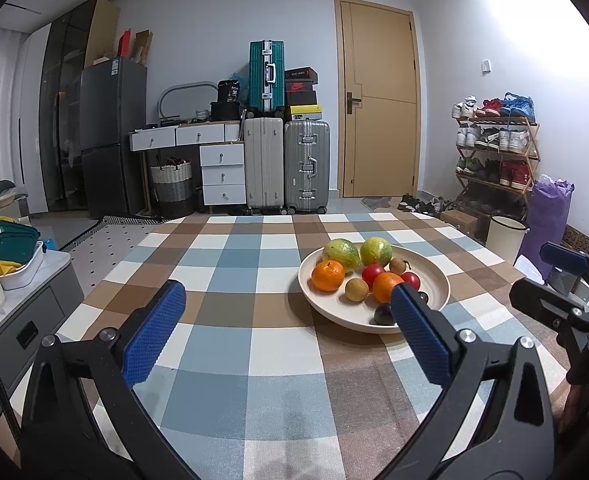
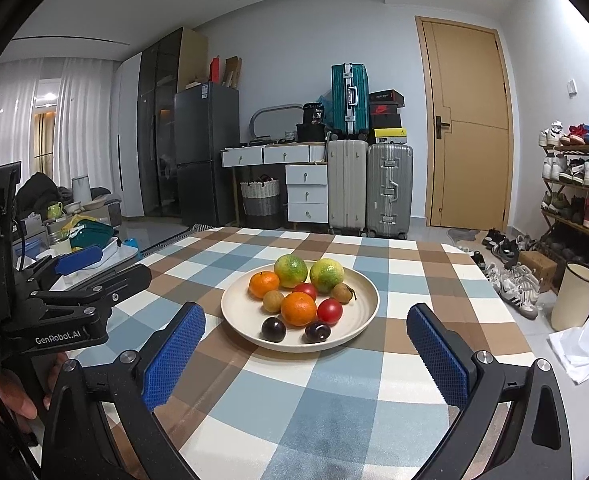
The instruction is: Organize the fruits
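Well beyond open fingers (image 2: 438, 344), fruit plate (image 2: 358, 316).

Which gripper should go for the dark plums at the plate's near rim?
Probably right: the right gripper is open and frames the dark plums head-on; for the left gripper the plate sits off-centre.

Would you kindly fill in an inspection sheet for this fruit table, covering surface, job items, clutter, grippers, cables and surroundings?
Surface: checked tablecloth in blue, brown and white, lying flat.
Job's things: cream plate holding two green-yellow citrus, two oranges, two red fruits, two small brown fruits and two dark plums.
Clutter: nothing seen on the table besides the plate.
Grippers: left gripper and right gripper both open, empty, short of the plate.
Cables: nothing seen on the table.
Surroundings: suitcases, door, shoe rack, fridge.
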The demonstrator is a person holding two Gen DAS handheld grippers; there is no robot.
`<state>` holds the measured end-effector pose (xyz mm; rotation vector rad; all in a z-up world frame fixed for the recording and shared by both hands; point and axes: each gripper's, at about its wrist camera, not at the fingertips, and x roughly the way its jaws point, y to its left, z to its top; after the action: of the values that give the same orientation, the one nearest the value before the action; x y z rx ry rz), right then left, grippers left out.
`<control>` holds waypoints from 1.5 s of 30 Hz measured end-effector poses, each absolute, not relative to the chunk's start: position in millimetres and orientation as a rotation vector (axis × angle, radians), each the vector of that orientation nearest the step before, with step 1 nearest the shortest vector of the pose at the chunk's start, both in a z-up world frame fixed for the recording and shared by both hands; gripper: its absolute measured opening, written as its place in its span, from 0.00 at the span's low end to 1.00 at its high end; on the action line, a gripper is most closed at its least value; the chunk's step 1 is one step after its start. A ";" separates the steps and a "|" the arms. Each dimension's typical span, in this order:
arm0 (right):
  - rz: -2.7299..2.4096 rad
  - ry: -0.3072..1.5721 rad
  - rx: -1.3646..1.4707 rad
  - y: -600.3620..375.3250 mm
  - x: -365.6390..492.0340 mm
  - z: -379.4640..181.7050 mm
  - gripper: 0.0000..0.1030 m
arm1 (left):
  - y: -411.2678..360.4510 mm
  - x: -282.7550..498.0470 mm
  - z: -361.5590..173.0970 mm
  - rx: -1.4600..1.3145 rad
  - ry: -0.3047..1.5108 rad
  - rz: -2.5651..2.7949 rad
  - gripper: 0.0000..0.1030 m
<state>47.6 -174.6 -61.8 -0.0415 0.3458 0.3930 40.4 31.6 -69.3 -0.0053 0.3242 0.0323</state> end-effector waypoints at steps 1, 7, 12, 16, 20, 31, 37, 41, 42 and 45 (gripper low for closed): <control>0.393 0.349 -0.040 -174.7 48.2 -62.0 1.00 | 30.9 39.8 -68.5 -0.005 0.324 0.033 0.99; 0.392 0.361 -0.027 -176.8 49.3 -64.2 1.00 | 31.0 39.7 -68.5 -0.005 0.323 0.033 0.99; 0.393 0.352 -0.029 -177.8 48.1 -63.0 1.00 | 31.5 40.4 -69.2 -0.005 0.324 0.033 0.99; 0.395 0.347 -0.038 -177.5 46.9 -62.4 1.00 | 31.3 39.8 -68.9 -0.005 0.323 0.039 0.99; 0.395 0.347 -0.038 -177.2 46.6 -62.3 1.00 | 32.0 40.7 -68.8 -0.005 0.322 0.041 0.99; 0.396 0.346 -0.040 -177.7 45.7 -61.6 1.00 | 32.0 40.3 -68.9 -0.006 0.322 0.041 0.99; 0.396 0.347 -0.041 -176.7 46.1 -61.3 1.00 | 32.0 40.2 -68.8 -0.006 0.322 0.041 0.99; 0.396 0.343 -0.045 -175.7 45.2 -60.7 1.00 | 32.0 39.9 -68.7 -0.006 0.321 0.041 0.99; 0.396 0.344 -0.045 -175.9 45.1 -60.7 1.00 | 33.2 41.5 -70.0 -0.006 0.321 0.040 0.99; 0.396 0.343 -0.044 -175.6 44.5 -60.6 1.00 | 32.7 40.7 -69.4 -0.007 0.321 0.041 0.99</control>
<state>44.5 -175.6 -60.6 -0.0439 0.3428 0.3964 40.7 32.7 -69.4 -0.0074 0.3208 0.0414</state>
